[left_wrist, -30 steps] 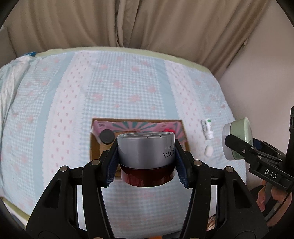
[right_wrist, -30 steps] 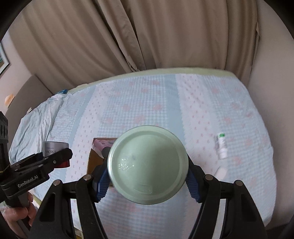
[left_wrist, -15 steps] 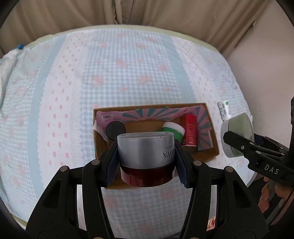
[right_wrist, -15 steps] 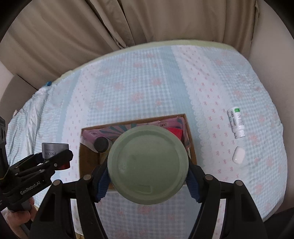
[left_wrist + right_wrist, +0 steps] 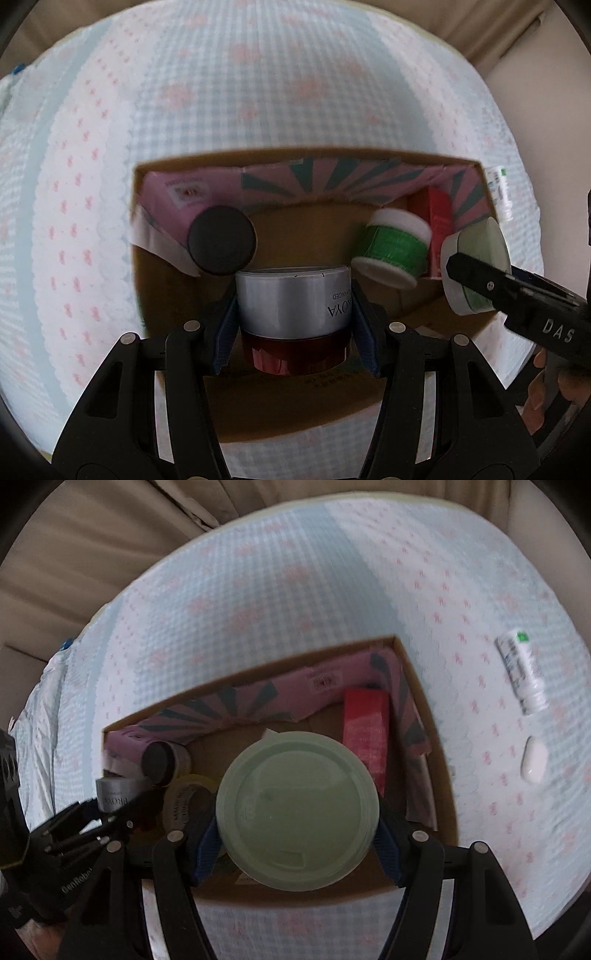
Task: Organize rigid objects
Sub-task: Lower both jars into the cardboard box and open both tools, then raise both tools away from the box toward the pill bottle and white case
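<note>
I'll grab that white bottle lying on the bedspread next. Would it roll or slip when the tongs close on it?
The white bottle is cylindrical and lies on its side, so a nudge would probably roll it. Its smooth label may slip. The soft bedspread should damp rolling somewhat.

Both grippers moved in low over the box (image 5: 177,166) vs 1 s ago, when they were back w/ box small & far. Left gripper (image 5: 293,306) w/ silver jar (image 5: 291,295) now over box floor, near black cap (image 5: 221,240) & green jar (image 5: 391,247). Right gripper (image 5: 295,834) w/ pale-green jar (image 5: 297,812) now above box interior beside red carton (image 5: 365,716). Curtains mostly out of frame; tube (image 5: 521,675) & white pod (image 5: 532,760) look nearer
</note>
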Demonstrator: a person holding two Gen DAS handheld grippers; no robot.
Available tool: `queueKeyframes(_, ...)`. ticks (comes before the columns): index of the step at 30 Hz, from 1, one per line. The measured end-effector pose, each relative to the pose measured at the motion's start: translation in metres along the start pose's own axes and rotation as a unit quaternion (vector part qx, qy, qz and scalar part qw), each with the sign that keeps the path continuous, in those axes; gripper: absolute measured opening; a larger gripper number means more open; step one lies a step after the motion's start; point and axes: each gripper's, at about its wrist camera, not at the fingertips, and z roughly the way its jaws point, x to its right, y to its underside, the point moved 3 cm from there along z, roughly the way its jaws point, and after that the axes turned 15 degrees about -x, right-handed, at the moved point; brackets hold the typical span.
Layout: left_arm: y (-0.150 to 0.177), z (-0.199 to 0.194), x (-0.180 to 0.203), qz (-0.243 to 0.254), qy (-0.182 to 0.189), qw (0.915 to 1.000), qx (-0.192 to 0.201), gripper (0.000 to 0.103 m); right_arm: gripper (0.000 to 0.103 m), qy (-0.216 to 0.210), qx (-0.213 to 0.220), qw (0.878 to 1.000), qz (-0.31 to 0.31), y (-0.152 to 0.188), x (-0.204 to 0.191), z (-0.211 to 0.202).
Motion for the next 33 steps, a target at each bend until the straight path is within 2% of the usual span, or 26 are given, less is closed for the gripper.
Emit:
queueKeyframes(9, 0.004, 0.006, 0.014, 0.032, -0.022, 0.9992, -0.010, 0.053, 0.066, -0.028, -0.020, 0.999, 0.041, 0.003, 0.012, 0.012)
queueKeyframes(10, 0.006, 0.005, 0.015, 0.037, -0.023, 0.9990, -0.007, 0.058, 0.067, -0.035, -0.019, 0.998, 0.047, 0.002, 0.014, 0.012)
queueKeyframes(11, 0.007, 0.003, 0.016, 0.041, -0.020, 0.9990, -0.004, 0.085, 0.068, -0.048, -0.021, 0.997, 0.056, 0.002, 0.017, 0.013)
queueKeyframes(12, 0.008, 0.001, 0.018, 0.044, -0.020, 0.9988, -0.002, 0.102, 0.080, -0.062, -0.021, 0.996, 0.064, 0.002, 0.019, 0.013)
queueKeyframes(13, 0.010, -0.001, 0.020, 0.048, -0.022, 0.9986, 0.003, 0.103, 0.099, -0.069, -0.018, 0.995, 0.070, 0.003, 0.021, 0.012)
queueKeyframes(14, 0.012, -0.002, 0.020, 0.052, -0.023, 0.9984, 0.005, 0.103, 0.103, -0.071, -0.008, 0.995, 0.075, 0.003, 0.024, 0.008)
queueKeyframes(16, 0.014, -0.002, 0.022, 0.053, -0.028, 0.9982, 0.005, 0.103, 0.103, -0.076, 0.012, 0.994, 0.078, 0.004, 0.028, 0.000)
queueKeyframes(23, 0.024, -0.008, 0.013, 0.032, -0.017, 0.9993, 0.004, 0.103, 0.103, -0.077, 0.021, 0.994, 0.075, 0.010, 0.033, -0.013)
queueKeyframes(33, 0.044, -0.050, 0.007, 0.011, -0.018, 0.9987, 0.047, 0.103, 0.103, -0.067, 0.050, 0.996, 0.043, 0.022, 0.017, -0.036)
